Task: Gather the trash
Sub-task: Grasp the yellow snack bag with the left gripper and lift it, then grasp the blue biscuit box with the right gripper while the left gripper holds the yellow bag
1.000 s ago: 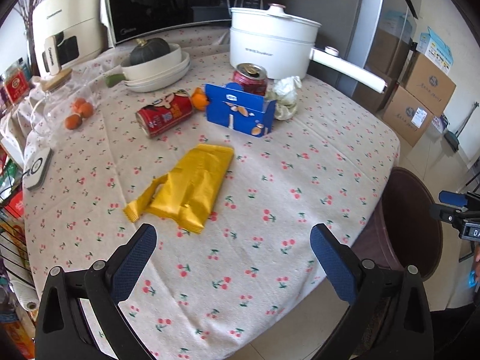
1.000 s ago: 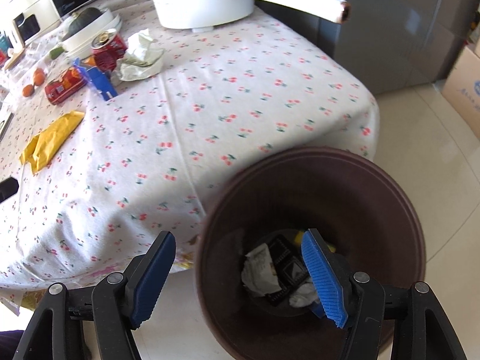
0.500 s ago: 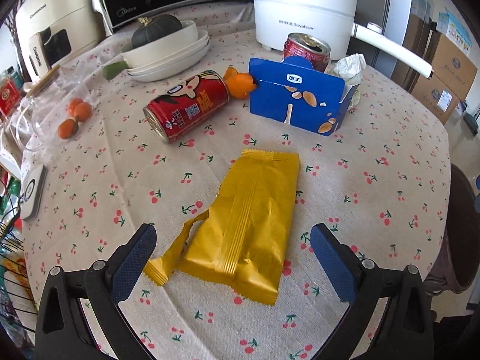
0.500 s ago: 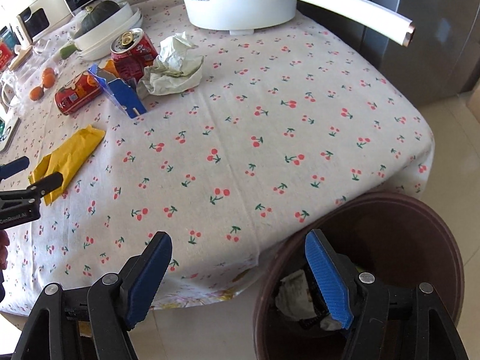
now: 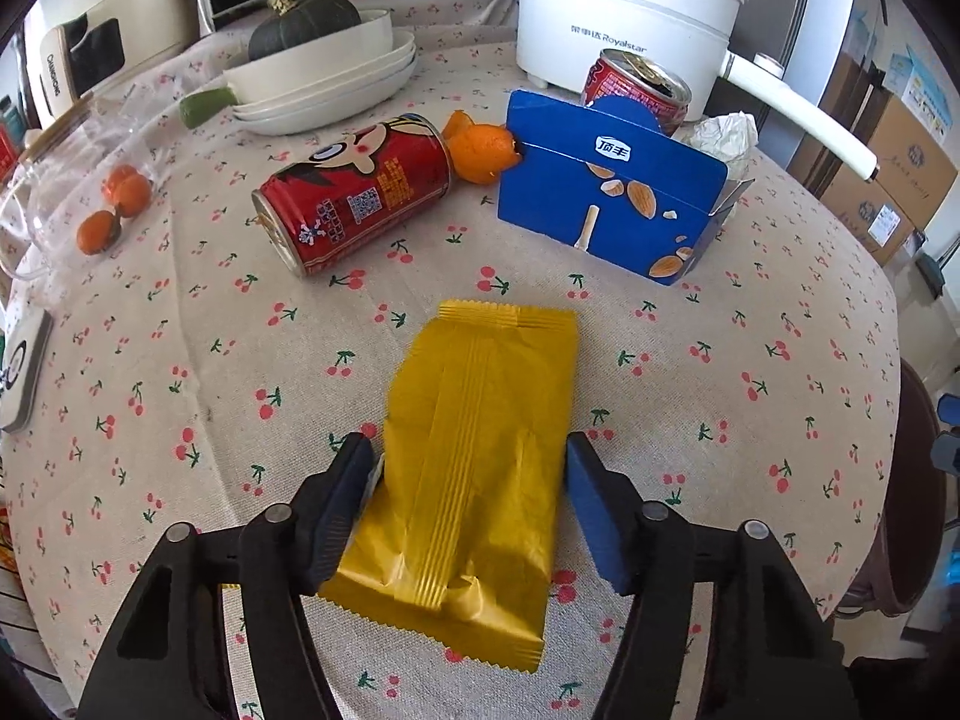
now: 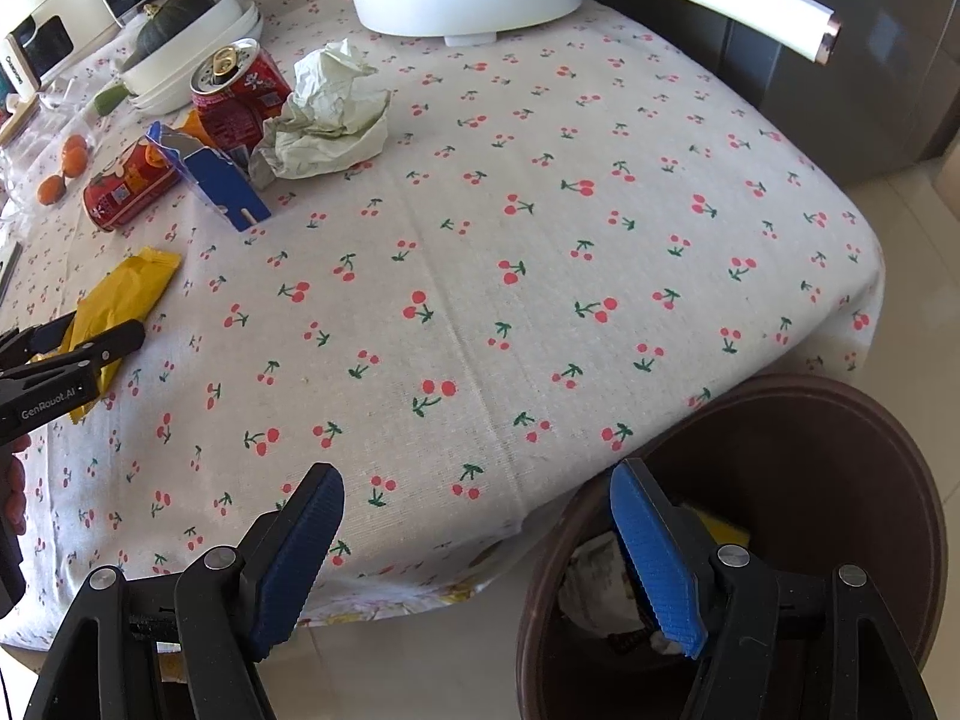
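The left claw point(image 5: 468, 480) straddles the flat yellow foil wrapper point(image 5: 474, 456) on the cherry-print counter point(image 5: 750, 330), not yet clenched — thin foil may buckle and slip free. The right claw point(image 6: 474, 531) hangs released, empty.

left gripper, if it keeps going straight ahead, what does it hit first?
The yellow wrapper: it already lies between the left gripper and its open fingers. Beyond that, probably the blue box, though depth is unclear.

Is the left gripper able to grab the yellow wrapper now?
Probably yes. The left gripper has its jaws open on either side of the yellow wrapper, which lies flat on the tablecloth with nothing blocking.
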`<state>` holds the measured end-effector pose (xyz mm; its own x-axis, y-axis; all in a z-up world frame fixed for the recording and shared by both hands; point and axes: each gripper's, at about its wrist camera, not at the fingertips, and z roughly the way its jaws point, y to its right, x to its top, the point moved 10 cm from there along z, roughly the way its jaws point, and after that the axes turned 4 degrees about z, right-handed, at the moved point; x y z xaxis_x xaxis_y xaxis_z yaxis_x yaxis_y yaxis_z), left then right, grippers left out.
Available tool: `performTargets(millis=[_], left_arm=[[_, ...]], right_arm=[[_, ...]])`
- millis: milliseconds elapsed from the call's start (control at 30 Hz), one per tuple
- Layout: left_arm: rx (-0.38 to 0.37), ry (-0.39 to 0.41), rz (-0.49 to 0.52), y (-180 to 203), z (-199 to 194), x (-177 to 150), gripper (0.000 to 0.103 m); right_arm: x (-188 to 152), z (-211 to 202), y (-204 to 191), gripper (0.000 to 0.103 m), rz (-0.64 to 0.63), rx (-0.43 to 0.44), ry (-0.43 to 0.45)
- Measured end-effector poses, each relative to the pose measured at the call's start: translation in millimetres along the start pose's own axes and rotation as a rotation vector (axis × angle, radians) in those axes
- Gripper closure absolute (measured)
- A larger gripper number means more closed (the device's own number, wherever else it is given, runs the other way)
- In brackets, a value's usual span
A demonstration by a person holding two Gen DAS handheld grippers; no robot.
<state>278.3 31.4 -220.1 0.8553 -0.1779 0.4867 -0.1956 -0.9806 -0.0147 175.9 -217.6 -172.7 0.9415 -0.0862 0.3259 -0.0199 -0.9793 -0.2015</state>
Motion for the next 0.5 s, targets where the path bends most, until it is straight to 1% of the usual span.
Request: performTargets(millis=[33,100,167,267,333,500], left_arm=[[-0.002,-0.002,-0.010,-2,-2,-2,0.044],[-0.008,-0.012,-0.039,-8,-6,-5,0.047],[-0.024,-0.011,-0.077,-14,-15,-9,0.055],[-0.038,-0.002,-0.132,-26,-29,-13,0.055],[-0.032,0.004,-0.151,-35,-36,-16,0.055],[-0.028,0.008,-0.195,-55,-50,-25,0.056]], right_arm=[[1,0,-1,0.026,0.001,-0.002,0.001],[2,-1,-5,0.026,0.000,-0.001,0.007],[3,-4,-12,0.026,-0.010,0.005,0.015],[9,-5,-27,0.026,-0.048,0.008,0.027],[18,-3,-40,0.026,-0.068,0.005,0.031],[60,3,-86,0.026,-0.092,0.073,0.080]])
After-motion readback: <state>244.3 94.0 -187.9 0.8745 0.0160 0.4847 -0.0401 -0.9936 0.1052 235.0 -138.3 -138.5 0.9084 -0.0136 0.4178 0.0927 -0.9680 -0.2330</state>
